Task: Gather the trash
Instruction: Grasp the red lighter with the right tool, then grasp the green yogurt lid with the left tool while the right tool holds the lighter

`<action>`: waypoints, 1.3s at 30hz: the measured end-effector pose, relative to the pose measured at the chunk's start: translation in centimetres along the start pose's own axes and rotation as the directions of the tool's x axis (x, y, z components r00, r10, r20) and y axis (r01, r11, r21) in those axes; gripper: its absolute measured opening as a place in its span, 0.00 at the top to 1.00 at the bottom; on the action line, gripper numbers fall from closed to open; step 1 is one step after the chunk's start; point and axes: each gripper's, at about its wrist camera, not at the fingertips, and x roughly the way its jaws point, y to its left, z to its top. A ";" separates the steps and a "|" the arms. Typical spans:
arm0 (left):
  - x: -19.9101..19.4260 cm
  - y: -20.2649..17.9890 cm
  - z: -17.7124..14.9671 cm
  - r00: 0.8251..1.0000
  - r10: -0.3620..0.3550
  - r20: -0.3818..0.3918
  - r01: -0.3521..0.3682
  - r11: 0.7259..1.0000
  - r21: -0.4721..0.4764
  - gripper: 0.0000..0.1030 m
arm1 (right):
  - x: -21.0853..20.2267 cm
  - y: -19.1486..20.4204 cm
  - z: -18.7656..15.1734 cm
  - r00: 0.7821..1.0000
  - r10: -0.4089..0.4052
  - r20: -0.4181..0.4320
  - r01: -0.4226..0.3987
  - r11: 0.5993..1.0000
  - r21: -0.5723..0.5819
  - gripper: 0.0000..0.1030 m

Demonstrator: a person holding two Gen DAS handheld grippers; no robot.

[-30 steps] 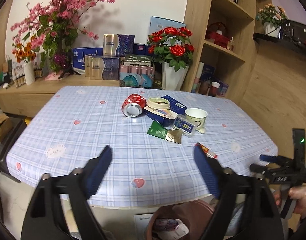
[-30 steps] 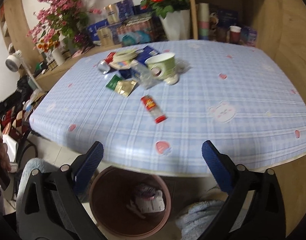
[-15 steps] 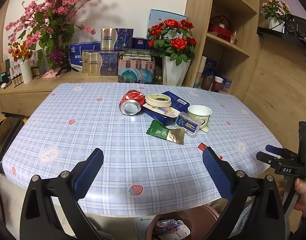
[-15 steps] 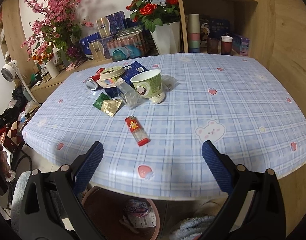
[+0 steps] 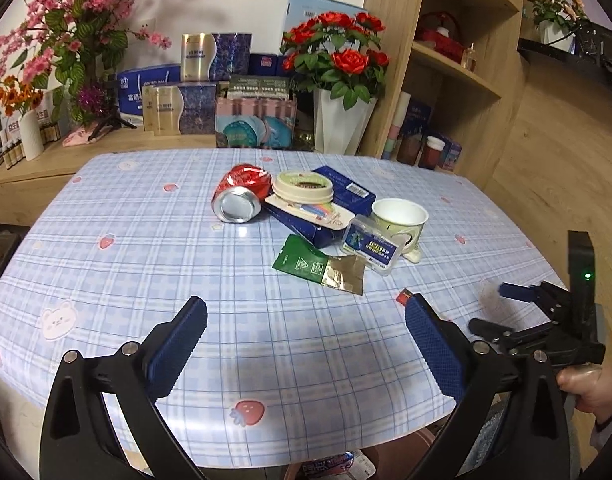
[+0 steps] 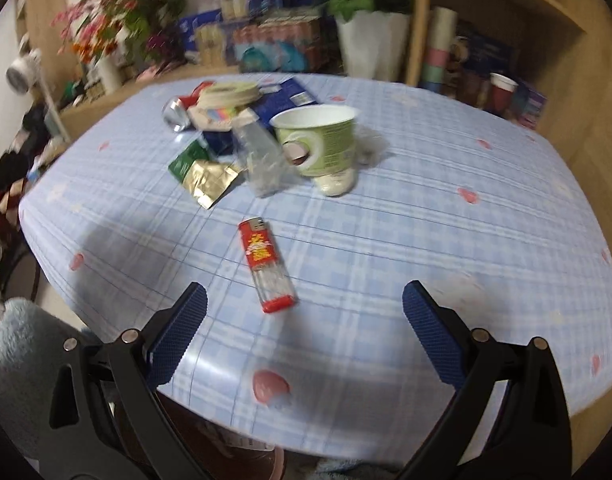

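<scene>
Trash lies in a heap mid-table: a crushed red can, a round lid on a blue box, a paper cup, a clear plastic case and a green-and-gold wrapper. Apart from the heap, nearer the front edge, lies a red lighter. My right gripper hangs open just short of the lighter, nothing between its fingers. My left gripper is open and empty over the front of the table, short of the wrapper. Its right finger hides most of the lighter.
A checked blue cloth covers the table. Below its front edge stands a brown bin with litter inside. Flower vases and boxes line the sideboard behind; wooden shelves rise at the right. A hand holds the right gripper.
Both grippers have come forward and down over the table, so the trash looks nearer. The left jaws have spread wider. The bin has slid almost out of both views.
</scene>
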 end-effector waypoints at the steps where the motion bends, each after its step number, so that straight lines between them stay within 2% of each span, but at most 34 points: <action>1: 0.4 0.0 0.0 1.000 0.001 -0.006 -0.001 1.000 0.000 0.06 | 0.7 0.4 0.2 1.000 0.008 -0.005 -0.008 1.000 -0.016 0.11; 2: 0.8 0.1 0.0 1.000 0.002 -0.013 -0.002 1.000 0.000 0.06 | 1.5 0.8 0.5 1.000 0.018 -0.014 -0.018 0.999 -0.032 0.18; 3: 1.3 0.1 0.0 1.000 0.003 -0.021 -0.003 1.000 -0.001 0.06 | 2.1 1.1 0.7 0.999 0.023 -0.025 -0.024 0.999 -0.042 0.21; 9: 3.7 0.4 0.0 0.998 0.007 -0.058 -0.008 1.000 -0.012 0.06 | 5.5 2.1 1.6 0.996 0.040 -0.080 -0.046 0.996 -0.076 0.30; 13: 5.1 0.2 -0.1 0.997 0.003 -0.078 -0.003 1.000 -0.009 0.06 | 6.6 2.0 1.5 0.994 0.049 -0.102 -0.057 0.995 -0.080 0.41; 15: 5.7 0.2 0.0 0.996 0.000 -0.087 0.000 1.000 -0.008 0.06 | 6.6 1.9 1.6 0.994 0.055 -0.092 -0.063 0.994 -0.090 0.53; 16: 6.1 0.2 0.1 0.996 -0.001 -0.092 0.000 1.000 -0.007 0.06 | 6.5 1.8 1.6 0.994 0.061 -0.091 -0.069 0.993 -0.091 0.69; 17: 6.5 0.4 0.3 0.996 0.002 -0.095 -0.003 1.000 -0.002 0.06 | 6.4 1.7 1.7 0.993 0.070 -0.091 -0.078 0.993 -0.087 0.74; 21: 7.7 1.1 1.7 0.996 0.032 -0.081 -0.030 0.999 0.036 0.06 | 5.9 0.4 2.1 0.992 0.107 -0.069 -0.110 0.993 -0.037 0.74; 27: 9.9 2.4 4.3 0.994 0.097 -0.056 -0.091 0.991 0.101 0.06 | 4.8 -1.0 2.7 0.993 0.120 -0.011 -0.119 0.993 0.013 0.74; 29: 10.4 2.6 5.0 0.995 0.089 -0.055 -0.084 0.992 0.095 0.06 | 4.5 -1.5 2.9 0.993 0.120 0.004 -0.120 0.992 0.030 0.74; 34: 12.4 1.7 7.3 0.997 -0.006 -0.074 0.008 1.000 0.028 0.06 | 4.3 -2.7 3.1 0.993 0.112 0.029 -0.114 0.991 0.074 0.74; 36: 13.4 0.9 8.1 0.997 -0.017 -0.077 0.019 1.000 0.018 0.06 | 4.5 -3.2 3.1 0.994 0.107 0.032 -0.109 0.990 0.088 0.74; 39: 16.0 -0.8 9.9 0.995 -0.002 -0.096 0.008 0.998 0.066 0.06 | 4.6 -3.7 3.1 0.994 0.105 0.035 -0.108 0.989 0.103 0.74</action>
